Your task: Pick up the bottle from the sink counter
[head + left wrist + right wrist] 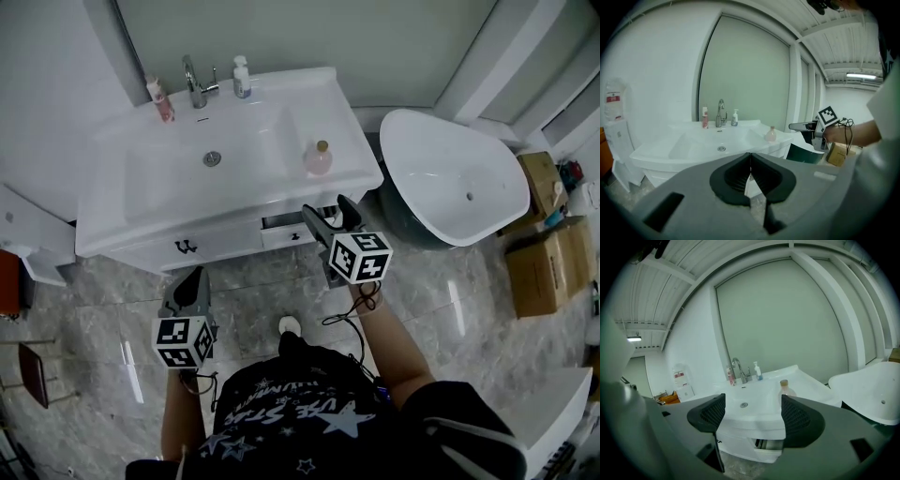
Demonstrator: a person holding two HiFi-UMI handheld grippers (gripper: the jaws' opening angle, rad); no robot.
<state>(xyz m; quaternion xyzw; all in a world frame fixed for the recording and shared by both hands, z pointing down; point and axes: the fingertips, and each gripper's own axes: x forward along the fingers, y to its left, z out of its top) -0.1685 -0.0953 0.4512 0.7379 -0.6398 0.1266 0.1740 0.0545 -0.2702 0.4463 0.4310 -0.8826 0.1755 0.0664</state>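
Observation:
A small round pink bottle (319, 157) with a tan cap stands on the right side of the white sink counter (352, 131). My right gripper (328, 208) hovers just in front of the counter's front edge, below the bottle, jaws wide open with nothing between them. In the right gripper view the bottle (785, 389) shows just above the right pad, beyond the open right gripper (752, 416). My left gripper (190, 281) hangs lower and further left, before the vanity, jaws shut and empty. The left gripper view has the bottle (771, 134) far ahead of the shut left gripper (750, 171).
At the back of the basin stand a chrome faucet (195, 84), a red tube (161, 99) and a white pump dispenser (242, 79). A vanity drawer (291, 228) is slightly open under the right gripper. A white bathtub (459, 178) and cardboard boxes (548, 253) lie to the right.

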